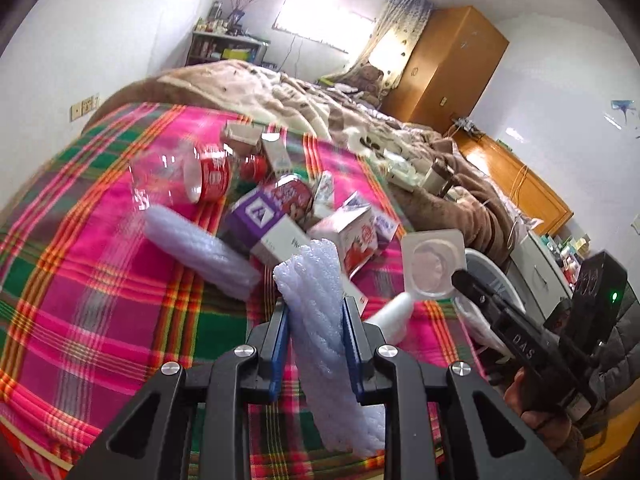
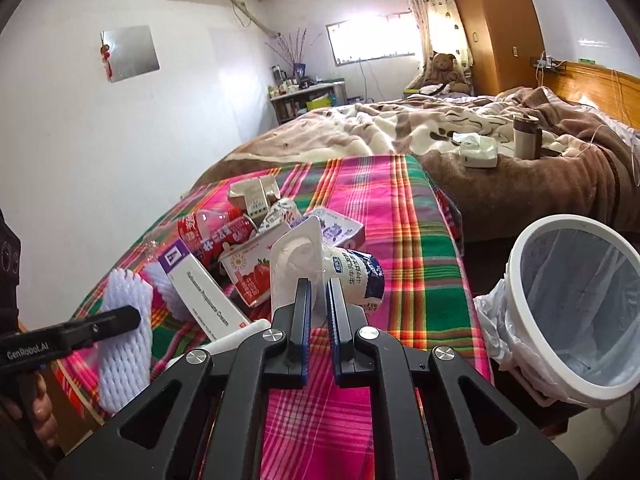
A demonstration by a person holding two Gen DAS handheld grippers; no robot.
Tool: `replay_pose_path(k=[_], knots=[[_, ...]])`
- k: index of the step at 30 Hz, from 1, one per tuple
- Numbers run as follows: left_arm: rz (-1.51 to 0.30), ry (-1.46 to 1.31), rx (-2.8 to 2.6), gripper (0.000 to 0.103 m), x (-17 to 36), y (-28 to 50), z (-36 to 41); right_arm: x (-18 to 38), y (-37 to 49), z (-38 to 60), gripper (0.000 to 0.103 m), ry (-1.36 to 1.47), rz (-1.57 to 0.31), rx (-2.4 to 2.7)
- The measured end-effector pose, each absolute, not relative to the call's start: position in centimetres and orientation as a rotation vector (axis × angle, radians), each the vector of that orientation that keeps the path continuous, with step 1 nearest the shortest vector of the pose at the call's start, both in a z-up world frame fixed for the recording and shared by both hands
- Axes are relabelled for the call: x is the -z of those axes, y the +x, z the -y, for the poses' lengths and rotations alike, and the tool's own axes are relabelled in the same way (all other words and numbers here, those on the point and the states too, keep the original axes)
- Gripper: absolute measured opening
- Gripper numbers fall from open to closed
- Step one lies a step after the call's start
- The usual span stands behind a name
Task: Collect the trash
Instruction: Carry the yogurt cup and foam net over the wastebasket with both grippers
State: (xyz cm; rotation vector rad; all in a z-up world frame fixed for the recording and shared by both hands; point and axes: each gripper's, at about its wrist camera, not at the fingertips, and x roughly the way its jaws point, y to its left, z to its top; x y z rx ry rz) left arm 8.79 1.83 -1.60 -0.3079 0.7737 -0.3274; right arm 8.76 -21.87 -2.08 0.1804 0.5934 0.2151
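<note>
Left gripper (image 1: pixel 316 316): pinching white foam fruit net (image 1: pixel 320 300).
Right gripper (image 2: pixel 318 300): pinching clear plastic blister tray (image 2: pixel 294 264).
Advice: carry both past the plaid bedspread (image 2: pixel 408 240) edge, release over white bag-lined bin (image 2: pixel 576 304).

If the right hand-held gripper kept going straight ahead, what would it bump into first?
Probably the yogurt cup lying just beyond the white tray that the right hand-held gripper already pinches, with the strawberry carton close on its left. Depth is hard to judge through the fisheye.

Both wrist views look close along their jaws, sharing the plaid bedspread (image 1: pixel 100 264).
</note>
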Motion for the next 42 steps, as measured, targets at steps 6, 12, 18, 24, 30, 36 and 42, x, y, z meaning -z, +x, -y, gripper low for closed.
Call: replay_pose_path(k=[6, 12, 18, 24, 30, 36, 42], knots=[[-0.728, -0.277, 0.362, 0.026, -0.7, 9.3, -0.4, 0.6, 7.9, 23.1, 0.008, 0.195, -0.549, -0.194], [-0.691, -0.214, 0.411, 0.026, -2.4, 10.1, 3.0, -0.8, 6.9, 25.3, 0.008, 0.191, -0.509, -0.142], [-0.662, -0.150, 0.462, 0.026, -3.8, 10.7, 7.3, -1.6, 6.2, 28.3, 0.008, 0.193, -0.476, -0.058], [-0.638, -0.102, 0.532, 0.026, -4.7, 11.3, 12.0, -1.7, 6.2, 31.5, 0.008, 0.212, -0.469, 0.023], [-0.642, -0.070, 0.622, 0.026, -4.8, 12.5, 17.0, -1.5, 6.2, 34.0, 0.008, 0.212, -0.477, 0.090], [-0.667, -0.048, 0.695, 0.026, -4.0, 13.9, 21.3, -0.4, 6.1, 36.6, 0.008, 0.230, -0.517, 0.150], [-0.694, -0.046, 0.737, 0.026, -3.1, 14.8, 23.8, 0.9, 6.7, 38.4, 0.008, 0.260, -0.554, 0.189]])
